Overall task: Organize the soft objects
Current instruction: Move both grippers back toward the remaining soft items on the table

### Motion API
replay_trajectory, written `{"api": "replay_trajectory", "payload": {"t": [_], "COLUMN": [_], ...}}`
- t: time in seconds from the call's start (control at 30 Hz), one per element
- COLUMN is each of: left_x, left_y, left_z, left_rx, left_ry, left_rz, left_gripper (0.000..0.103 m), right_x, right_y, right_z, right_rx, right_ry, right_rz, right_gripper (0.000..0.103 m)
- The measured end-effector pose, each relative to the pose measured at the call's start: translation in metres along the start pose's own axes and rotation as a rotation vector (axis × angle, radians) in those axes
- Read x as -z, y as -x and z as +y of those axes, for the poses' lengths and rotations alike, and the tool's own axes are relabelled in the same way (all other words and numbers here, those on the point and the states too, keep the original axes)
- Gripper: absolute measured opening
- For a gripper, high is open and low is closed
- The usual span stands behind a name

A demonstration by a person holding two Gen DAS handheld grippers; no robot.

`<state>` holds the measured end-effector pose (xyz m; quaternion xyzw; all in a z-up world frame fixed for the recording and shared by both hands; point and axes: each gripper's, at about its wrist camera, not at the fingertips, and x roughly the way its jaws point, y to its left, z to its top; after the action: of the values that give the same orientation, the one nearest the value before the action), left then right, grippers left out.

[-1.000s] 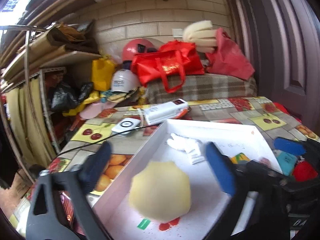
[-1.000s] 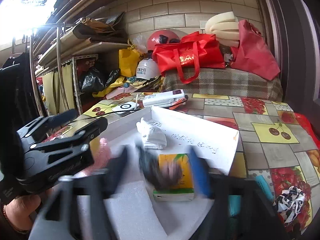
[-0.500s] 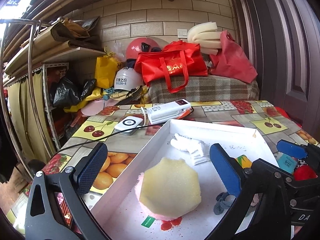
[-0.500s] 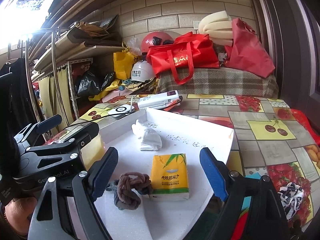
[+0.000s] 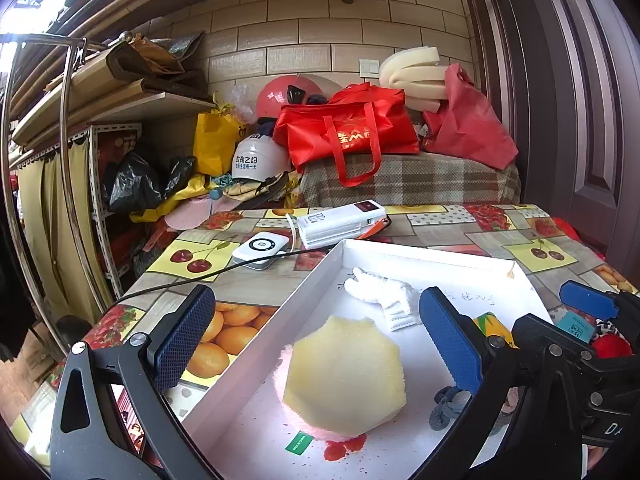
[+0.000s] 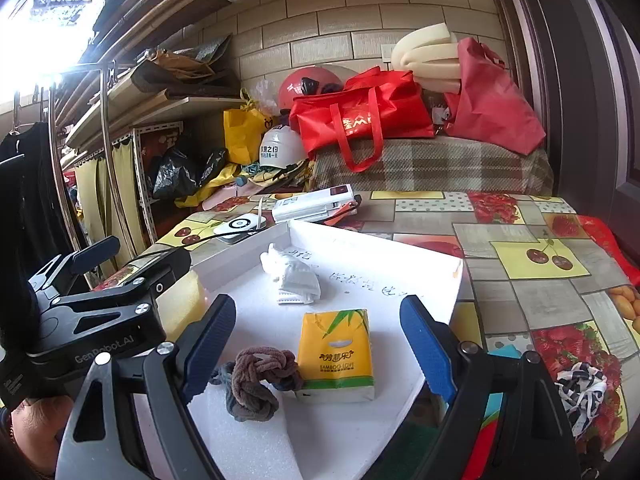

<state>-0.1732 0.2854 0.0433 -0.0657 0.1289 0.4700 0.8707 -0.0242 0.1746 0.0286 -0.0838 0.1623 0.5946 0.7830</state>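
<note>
A: The right hand-held gripper [image 6: 320, 344] is spread wide with nothing between its fingers. A second ago it was a blur right over the knotted brown-and-grey cloth [image 6: 256, 384]; now it sits back from it, and the cloth lies in the white tray [image 6: 456, 276], touching the left side of the yellow tissue pack [image 6: 336, 354].

B: So that drop is done?

A: I'd judge so. The cloth rests on the tray floor with no finger on it.

B: And the left hand-held gripper [image 5: 316, 344]?

A: Also released, fingers wide apart, held above the yellow sponge [image 5: 344, 372]. A second ago the sponge was smeared with motion; now it sits sharp and settled on something pink, near the tray's left wall. The white glove [image 5: 380, 294] lies further back in the tray, apart from the rest.

B: What's left, then?

A: On the tabletop [image 6: 540, 308] to the right of the tray there is a black-and-white patterned cloth [image 6: 580, 388] outside it. The left view also shows something red [image 5: 610, 348] behind the right gripper's frame, but I can't tell what it is. My guess is the patterned cloth goes next, and the right gripper is the nearer one.
</note>
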Motion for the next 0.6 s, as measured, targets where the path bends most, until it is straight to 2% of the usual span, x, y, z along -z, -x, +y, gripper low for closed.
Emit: {"api": "replay_trajectory", "payload": {"t": [0.4,0.6], "left_x": [0.001,0.000], "left_y": [0.006,0.016], "left_z": [0.003,0.000], "left_rx": [-0.007,0.017], "left_ry": [0.007,0.013], "left_rz": [-0.008,-0.028], "left_gripper": [0.103,0.103], "right_x": [0.001,0.008], "right_y": [0.013,0.042], "right_z": [0.000,0.002], "right_rx": [-0.003,0.039], "right_ry": [0.000,0.028], "right_rz": [-0.071,-0.154], "right_gripper": [0.085,0.085]}}
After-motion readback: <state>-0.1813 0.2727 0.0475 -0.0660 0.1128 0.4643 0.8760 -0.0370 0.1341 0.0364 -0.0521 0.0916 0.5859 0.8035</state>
